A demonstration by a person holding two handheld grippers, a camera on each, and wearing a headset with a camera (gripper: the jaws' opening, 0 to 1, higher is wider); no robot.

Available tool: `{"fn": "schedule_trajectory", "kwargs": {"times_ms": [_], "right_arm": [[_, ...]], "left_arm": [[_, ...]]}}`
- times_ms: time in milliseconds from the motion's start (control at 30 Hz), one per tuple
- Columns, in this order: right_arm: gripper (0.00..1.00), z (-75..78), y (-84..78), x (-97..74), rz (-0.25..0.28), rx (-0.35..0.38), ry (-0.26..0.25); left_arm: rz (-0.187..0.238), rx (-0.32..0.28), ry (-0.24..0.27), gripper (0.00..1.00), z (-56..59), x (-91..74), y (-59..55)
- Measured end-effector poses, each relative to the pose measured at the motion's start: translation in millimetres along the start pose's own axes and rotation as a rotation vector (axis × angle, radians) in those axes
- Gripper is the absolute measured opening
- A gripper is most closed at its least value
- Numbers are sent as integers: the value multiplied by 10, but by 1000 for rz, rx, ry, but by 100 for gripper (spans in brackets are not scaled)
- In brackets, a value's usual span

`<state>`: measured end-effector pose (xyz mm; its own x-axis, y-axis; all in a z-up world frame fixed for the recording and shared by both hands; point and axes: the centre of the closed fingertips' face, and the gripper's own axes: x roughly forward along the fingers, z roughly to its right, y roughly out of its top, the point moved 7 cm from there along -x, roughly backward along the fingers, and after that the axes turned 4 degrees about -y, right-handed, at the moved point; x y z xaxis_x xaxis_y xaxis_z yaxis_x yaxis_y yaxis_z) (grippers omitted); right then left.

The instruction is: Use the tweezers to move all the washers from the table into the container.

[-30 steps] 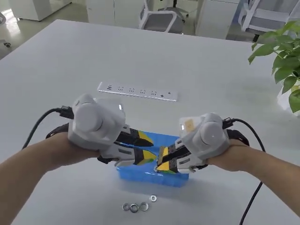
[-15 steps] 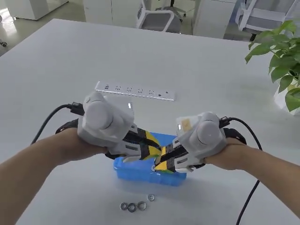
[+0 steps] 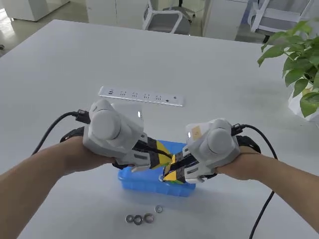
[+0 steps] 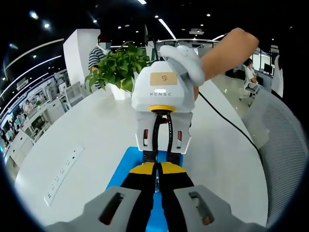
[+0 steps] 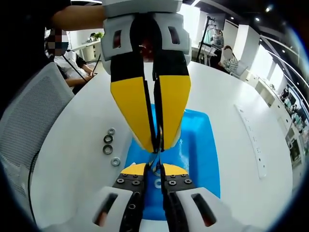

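Left gripper (image 3: 164,159) and right gripper (image 3: 172,175) meet nose to nose in the head view over my blue container (image 3: 132,179), with the washers (image 3: 139,218) on the table (image 3: 209,74) just beside it. Left gripper view: jaws pinched on the tweezers (image 4: 156,180), which run lengthwise straight ahead. Right gripper view: jaws a sliver apart round their tip, and I can't tell if they grip.

The left gripper (image 3: 166,158) has moved to its right, further in over the blue container (image 3: 144,183), and its body now hides more of the container's left end. Its yellow jaws, spread apart a second ago, now look drawn close together, tip to tip with the right gripper (image 3: 170,172).
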<state>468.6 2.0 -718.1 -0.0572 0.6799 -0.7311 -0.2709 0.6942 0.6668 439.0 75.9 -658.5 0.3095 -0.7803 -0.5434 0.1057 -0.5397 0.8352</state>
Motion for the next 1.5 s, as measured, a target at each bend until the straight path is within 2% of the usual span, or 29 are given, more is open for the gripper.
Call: {"fn": "schedule_trajectory", "kwargs": {"times_ms": [500, 933, 1500], "right_arm": [[20, -5, 7, -118, -8, 33, -42], [29, -47, 49, -375, 21, 96, -104], [43, -276, -5, -754, 34, 200, -193]], "left_arm": [[0, 3, 21, 5, -24, -76, 58], [6, 6, 32, 5, 36, -205, 160], [13, 7, 43, 5, 168, -376, 269]]}}
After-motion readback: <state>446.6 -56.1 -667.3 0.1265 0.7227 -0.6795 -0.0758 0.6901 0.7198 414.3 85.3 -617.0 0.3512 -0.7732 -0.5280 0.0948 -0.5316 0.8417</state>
